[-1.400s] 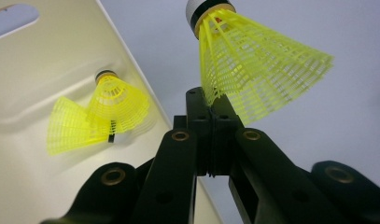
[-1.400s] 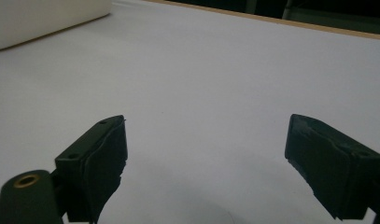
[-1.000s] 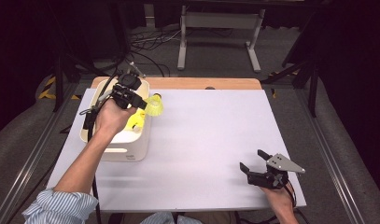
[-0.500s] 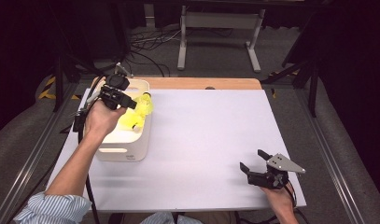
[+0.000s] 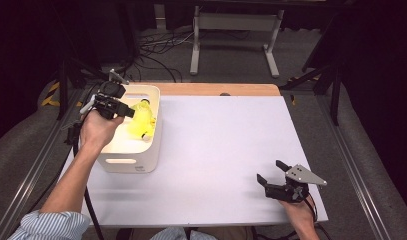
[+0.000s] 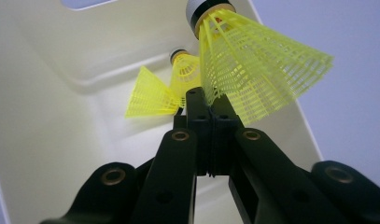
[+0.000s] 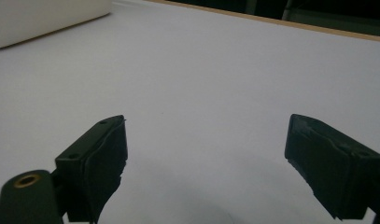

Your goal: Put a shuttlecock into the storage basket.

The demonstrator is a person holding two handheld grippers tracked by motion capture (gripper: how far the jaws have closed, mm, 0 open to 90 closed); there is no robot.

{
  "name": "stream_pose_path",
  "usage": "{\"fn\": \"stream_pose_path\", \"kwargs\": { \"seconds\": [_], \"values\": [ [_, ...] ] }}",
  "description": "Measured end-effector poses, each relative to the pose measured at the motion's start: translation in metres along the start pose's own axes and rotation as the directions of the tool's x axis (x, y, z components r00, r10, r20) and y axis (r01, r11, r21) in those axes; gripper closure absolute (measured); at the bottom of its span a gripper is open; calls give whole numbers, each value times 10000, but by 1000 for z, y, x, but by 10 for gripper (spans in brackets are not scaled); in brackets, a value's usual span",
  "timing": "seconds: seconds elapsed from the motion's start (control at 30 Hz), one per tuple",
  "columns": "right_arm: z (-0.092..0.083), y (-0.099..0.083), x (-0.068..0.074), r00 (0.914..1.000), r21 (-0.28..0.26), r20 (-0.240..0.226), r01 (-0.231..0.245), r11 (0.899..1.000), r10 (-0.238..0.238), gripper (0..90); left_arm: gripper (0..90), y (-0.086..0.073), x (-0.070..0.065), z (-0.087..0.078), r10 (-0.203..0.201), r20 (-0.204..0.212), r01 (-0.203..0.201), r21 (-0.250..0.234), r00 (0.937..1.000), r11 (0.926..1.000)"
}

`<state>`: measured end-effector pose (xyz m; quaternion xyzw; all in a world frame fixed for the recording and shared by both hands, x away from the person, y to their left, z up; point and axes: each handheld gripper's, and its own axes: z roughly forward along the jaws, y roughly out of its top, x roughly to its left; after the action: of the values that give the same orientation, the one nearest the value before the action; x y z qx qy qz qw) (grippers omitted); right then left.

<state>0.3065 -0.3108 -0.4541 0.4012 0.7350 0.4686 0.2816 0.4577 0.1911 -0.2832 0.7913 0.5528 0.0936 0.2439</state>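
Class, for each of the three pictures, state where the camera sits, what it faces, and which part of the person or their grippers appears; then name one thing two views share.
High view: above the table's near side, facing forward and down on the white table; both forearms, left gripper, right gripper.
Left gripper view: rides the left gripper, looks along shut jaws pinching a yellow plastic mesh shuttlecock over the cream plastic bin; a second shuttlecock lies inside.
Right gripper view: rides the right gripper, low over the table, jaws apart.
Shared: bin and held shuttlecock, high and left views.

Blue-and-white striped sleeve point(image 5: 43, 226); each black hand-held gripper point(image 6: 207, 105) has 2 jaws, brass-ringed screw holes, a trailing cable
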Motion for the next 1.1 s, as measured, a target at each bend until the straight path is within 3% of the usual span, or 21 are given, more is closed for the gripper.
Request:
{"fn": "stream_pose_path", "kwargs": {
  "seconds": [0.53, 0.83, 1.1],
  "values": [
    [0, 0, 0, 10000, 14, 18, -41, 10000, 41, 137, 896, -17, 19, 11, -53, -811, 80, 334, 9967, 9994],
    [0, 0, 0, 10000, 45, -31, -35, 10000, 35, 136, 895, -23, 27, 26, -221, -891, 275, 600, 9958, 9978],
    [0, 0, 0, 10000, 50, -29, -8, 10000, 8, 136, 893, -26, 29, 36, -89, -1142, 200, 965, 9934, 9951]
  ]
}}
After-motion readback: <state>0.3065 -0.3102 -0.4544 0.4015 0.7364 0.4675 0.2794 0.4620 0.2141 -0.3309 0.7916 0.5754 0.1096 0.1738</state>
